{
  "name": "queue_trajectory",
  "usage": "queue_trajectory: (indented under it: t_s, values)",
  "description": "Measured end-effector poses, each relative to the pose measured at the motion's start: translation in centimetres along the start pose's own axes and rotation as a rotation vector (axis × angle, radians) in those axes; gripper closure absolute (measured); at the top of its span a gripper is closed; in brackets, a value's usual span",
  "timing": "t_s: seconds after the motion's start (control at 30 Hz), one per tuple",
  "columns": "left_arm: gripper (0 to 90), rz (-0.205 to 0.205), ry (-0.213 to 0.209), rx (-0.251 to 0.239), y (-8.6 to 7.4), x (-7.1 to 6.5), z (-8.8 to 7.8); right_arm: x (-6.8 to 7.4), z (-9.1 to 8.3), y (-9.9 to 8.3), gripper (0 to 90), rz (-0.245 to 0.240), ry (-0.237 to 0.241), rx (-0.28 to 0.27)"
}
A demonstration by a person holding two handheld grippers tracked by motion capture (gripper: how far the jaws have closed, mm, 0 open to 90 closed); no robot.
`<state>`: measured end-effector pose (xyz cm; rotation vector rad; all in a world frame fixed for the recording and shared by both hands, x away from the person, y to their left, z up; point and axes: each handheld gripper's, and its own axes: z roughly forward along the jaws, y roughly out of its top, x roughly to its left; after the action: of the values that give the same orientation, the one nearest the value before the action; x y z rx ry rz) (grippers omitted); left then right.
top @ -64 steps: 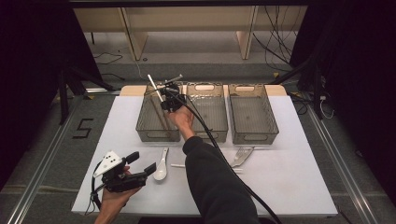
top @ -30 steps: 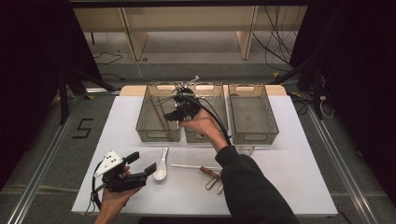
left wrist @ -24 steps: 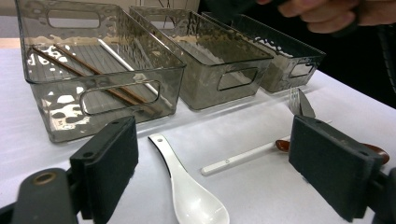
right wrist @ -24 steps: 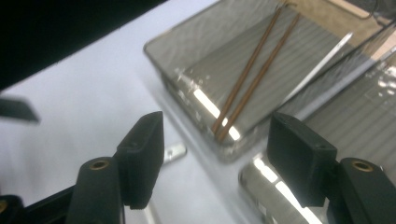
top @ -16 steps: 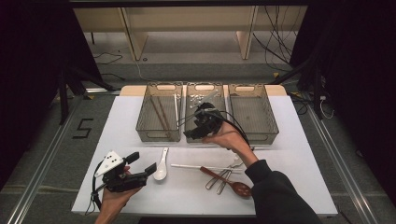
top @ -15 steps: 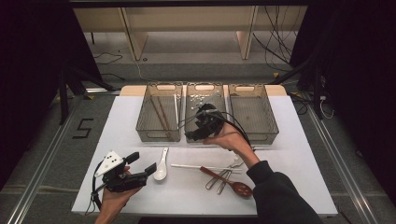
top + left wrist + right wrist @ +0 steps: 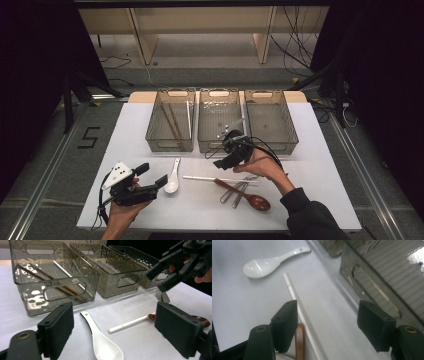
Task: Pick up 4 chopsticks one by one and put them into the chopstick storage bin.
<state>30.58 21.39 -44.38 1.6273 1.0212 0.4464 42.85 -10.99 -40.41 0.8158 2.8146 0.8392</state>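
White chopstick [image 7: 220, 179] looks light, stiff, slick & thin, so prob. best pinched mid-shaft. It lies flat on table [image 7: 310, 165], just below right tongs [image 7: 227, 156] toward 6 o'clock; those are released, empty. Left tongs [image 7: 150, 176] also released, chopstick well off at 3 o'clock.

Table [image 7: 310, 150]: white rectangular top, pale wooden edge visible along its far side.
Floor [image 7: 210, 75]: grey, matt; metal rails run along it on either side of the table.
Floor marking [image 7: 89, 137]: black numeral 5, left of the table.
Wooden furniture [image 7: 200, 20]: light-coloured unit beyond the table, standing on two slanted legs.
Cables [image 7: 300, 45]: dark leads lying loose on the floor at far right.
Surroundings: black on both sides, details lost in shadow. Light falls evenly on the table.
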Motion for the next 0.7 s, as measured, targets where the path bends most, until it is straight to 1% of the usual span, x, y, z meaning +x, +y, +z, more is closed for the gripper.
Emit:
queue_trajectory:
  t_s: [0.07,0.27,0.3,0.4,0.7]
  values:
    - [15.5,-0.002,0.0,-0.001,0.0,0.0,0.0,-0.1,0.2,-0.5,33.7,0.008,0.004,0.016]
    - [15.5,-0.003,0.001,-0.001,0.0,0.0,0.0,-0.3,0.5,-1.7,33.4,0.004,-0.004,0.043]
    - [15.5,-0.002,0.0,-0.001,0.0,0.0,0.0,-0.2,0.6,-1.9,33.4,0.01,-0.004,0.052]
    - [15.5,-0.004,0.001,-0.002,0.0,0.0,0.0,-0.3,0.8,-2.2,33.7,-0.001,-0.013,0.074]
    - [15.5,-0.002,0.0,-0.001,0.0,0.0,0.0,-0.5,1.6,-3.3,37.8,-0.008,-0.008,0.14]
